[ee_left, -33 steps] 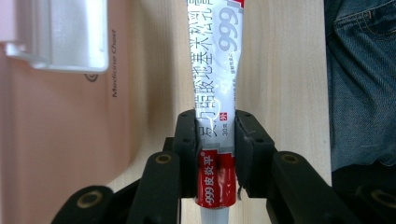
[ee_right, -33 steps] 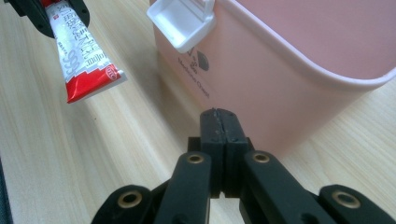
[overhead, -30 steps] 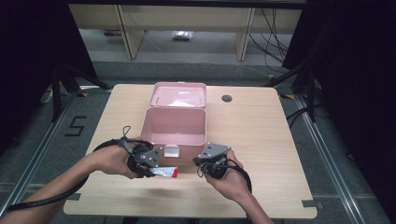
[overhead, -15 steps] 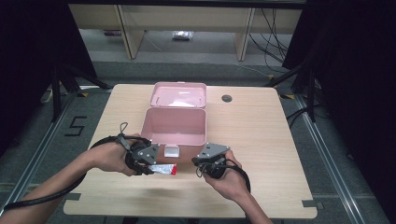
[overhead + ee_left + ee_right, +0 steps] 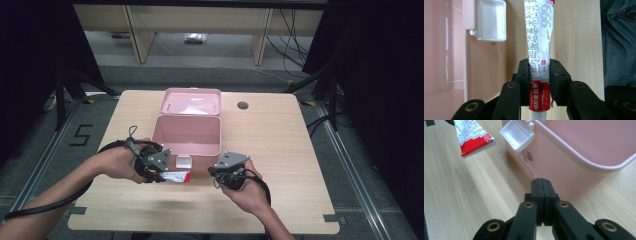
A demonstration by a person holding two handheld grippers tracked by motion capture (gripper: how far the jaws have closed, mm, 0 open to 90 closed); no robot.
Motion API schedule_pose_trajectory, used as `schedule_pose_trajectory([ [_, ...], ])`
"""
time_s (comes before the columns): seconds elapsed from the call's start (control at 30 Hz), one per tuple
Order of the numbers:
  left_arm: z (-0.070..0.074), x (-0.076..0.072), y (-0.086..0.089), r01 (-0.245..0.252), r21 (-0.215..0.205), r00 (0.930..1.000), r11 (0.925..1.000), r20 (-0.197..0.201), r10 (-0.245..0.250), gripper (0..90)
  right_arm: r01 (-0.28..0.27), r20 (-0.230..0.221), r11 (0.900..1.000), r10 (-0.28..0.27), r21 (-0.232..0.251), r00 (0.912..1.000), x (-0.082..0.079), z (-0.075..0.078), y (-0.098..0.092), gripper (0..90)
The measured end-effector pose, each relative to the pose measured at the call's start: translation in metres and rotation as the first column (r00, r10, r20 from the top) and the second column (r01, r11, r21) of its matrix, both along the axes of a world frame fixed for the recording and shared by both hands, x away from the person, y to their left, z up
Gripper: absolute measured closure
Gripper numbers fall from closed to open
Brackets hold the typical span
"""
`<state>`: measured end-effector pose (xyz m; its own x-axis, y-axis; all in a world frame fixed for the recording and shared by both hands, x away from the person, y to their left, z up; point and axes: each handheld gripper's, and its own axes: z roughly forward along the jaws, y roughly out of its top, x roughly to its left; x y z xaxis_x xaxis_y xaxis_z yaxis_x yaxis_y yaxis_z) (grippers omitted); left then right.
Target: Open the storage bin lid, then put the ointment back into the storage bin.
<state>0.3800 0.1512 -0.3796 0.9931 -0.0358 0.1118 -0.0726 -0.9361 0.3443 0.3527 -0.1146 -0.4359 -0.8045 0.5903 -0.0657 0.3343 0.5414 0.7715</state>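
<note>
- The left gripper (image 5: 539,82) has its two jaws clamped on a silver and red tube (image 5: 539,50), near the tube's cap end; the printed body of the tube points away from the jaws.
- In the high view the tube (image 5: 176,176) is just in front of the pink box (image 5: 187,134), near the table's front edge, and I cannot tell if it is lifted or rests on the wood.
- The right gripper (image 5: 543,185) has its jaws pressed together with nothing between them, and it waits close to the front wall of the box.
- I judge the step in hand is carrying the tube to the box; the next move needs a lift over the rim and then a release inside.
- The box stands open, its lid (image 5: 191,101) lies back behind it, and the white latch (image 5: 184,162) hangs at the front.
- The inside of the box looks empty as far as I can see.
</note>
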Motion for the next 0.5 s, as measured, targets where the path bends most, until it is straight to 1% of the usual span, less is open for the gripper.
schedule_pose_trajectory([
  [0.07,0.002,-0.001,0.000,0.003,-0.005,1.0000,1.0000,0.003,-0.003,71.9,0.013,-0.010,1.000,-0.013,0.016,0.9999,-0.002,0.000,0.000,90.0],
  [0.13,0.002,0.000,0.001,0.000,-0.012,1.0000,0.9999,0.004,0.000,71.9,-0.008,0.014,1.000,0.008,-0.005,0.9999,0.000,0.000,-0.002,90.0],
  [0.17,0.003,0.000,0.002,-0.002,-0.007,1.0000,1.0000,0.005,0.003,71.9,-0.012,0.015,1.000,0.012,-0.007,0.9998,0.000,-0.001,-0.002,90.0],
  [0.2,0.003,0.000,0.002,-0.003,-0.007,0.9999,1.0000,0.010,0.003,71.9,0.005,-0.012,1.000,-0.005,0.004,0.9999,-0.002,-0.002,0.000,90.0],
  [0.23,0.004,0.000,0.002,-0.007,-0.013,0.9999,0.9999,0.011,0.007,71.9,-0.004,-0.001,1.000,0.004,0.001,1.0000,0.000,-0.002,0.000,90.0],
  [0.3,0.006,0.000,0.002,-0.011,-0.014,0.9999,0.9998,0.013,0.011,71.9,-0.006,-0.006,1.000,0.006,0.003,1.0000,0.000,-0.001,0.001,90.0],
  [0.33,0.007,-0.001,0.002,-0.012,-0.014,0.9998,0.9998,0.014,0.012,71.9,-0.008,-0.001,1.000,0.008,0.003,1.0000,0.000,0.000,0.001,90.0],
  [0.4,0.009,-0.001,0.002,-0.010,-0.011,0.9998,0.9999,0.015,0.011,71.9,-0.001,-0.006,1.000,0.001,0.013,1.0000,0.000,0.000,0.002,90.0],
  [0.43,0.010,-0.001,0.002,-0.010,-0.009,0.9998,0.9999,0.014,0.011,71.9,-0.009,-0.006,1.000,0.009,0.007,0.9999,0.001,0.001,0.002,90.0],
  [0.47,0.011,-0.001,0.002,-0.007,-0.003,0.9998,1.0000,0.018,0.007,71.9,-0.006,-0.003,1.000,0.006,0.008,1.0000,0.001,0.001,0.002,90.0],
  [0.5,0.012,-0.001,0.002,-0.009,-0.004,0.9997,1.0000,0.021,0.009,71.9,-0.015,0.006,1.000,0.015,0.005,0.9999,0.002,0.002,0.002,90.0],
])
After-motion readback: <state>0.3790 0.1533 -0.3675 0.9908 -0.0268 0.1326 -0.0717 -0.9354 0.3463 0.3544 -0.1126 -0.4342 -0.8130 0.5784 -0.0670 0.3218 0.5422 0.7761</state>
